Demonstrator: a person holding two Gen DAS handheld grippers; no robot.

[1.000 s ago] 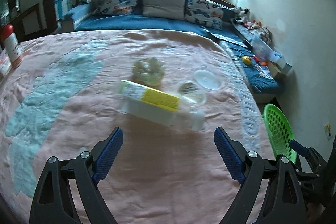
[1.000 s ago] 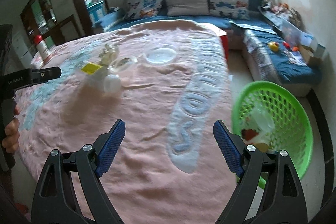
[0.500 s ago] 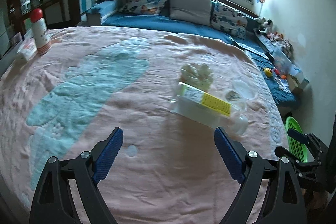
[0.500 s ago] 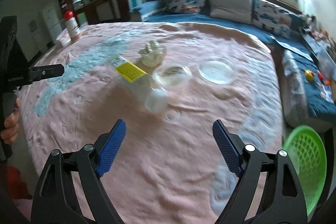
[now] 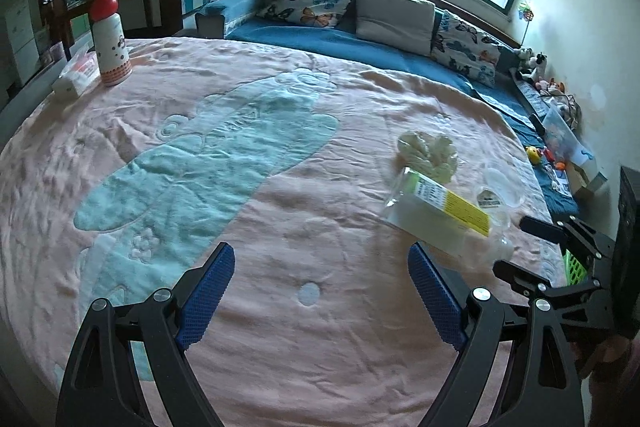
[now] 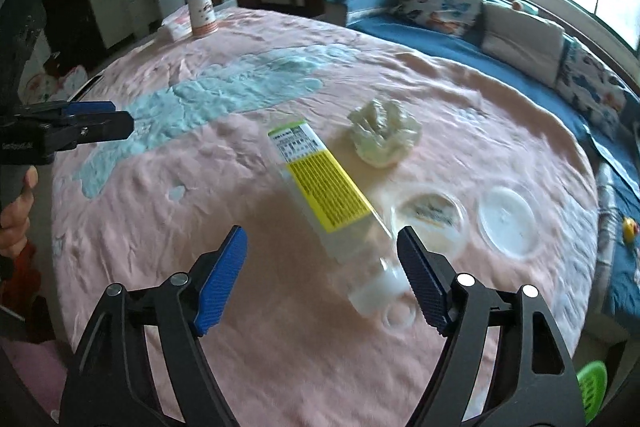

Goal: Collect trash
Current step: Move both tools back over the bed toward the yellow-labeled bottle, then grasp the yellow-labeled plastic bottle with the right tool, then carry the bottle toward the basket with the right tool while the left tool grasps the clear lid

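We see a pink bed cover [image 6: 168, 227] carrying the trash near its right edge. The clear bottle [image 6: 332, 195] lies flat, long axis slanting, cap end toward our right gripper [image 6: 322, 275], whose wide-open fingers nearly straddle it. Our left gripper [image 5: 320, 287], also wide and empty, sits farther off, bottle ahead-right. Crumpled wrapper [image 6: 384, 135] just beyond.

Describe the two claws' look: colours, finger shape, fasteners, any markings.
Both match: the left claw and right claw have black skeletal frames with triangular cut-outs, silver round fasteners at the joints, and blue textured pads on the inner finger faces. The left one's body, seen from the right wrist camera, carries small pale lettering, too blurred to read. No cables visible.
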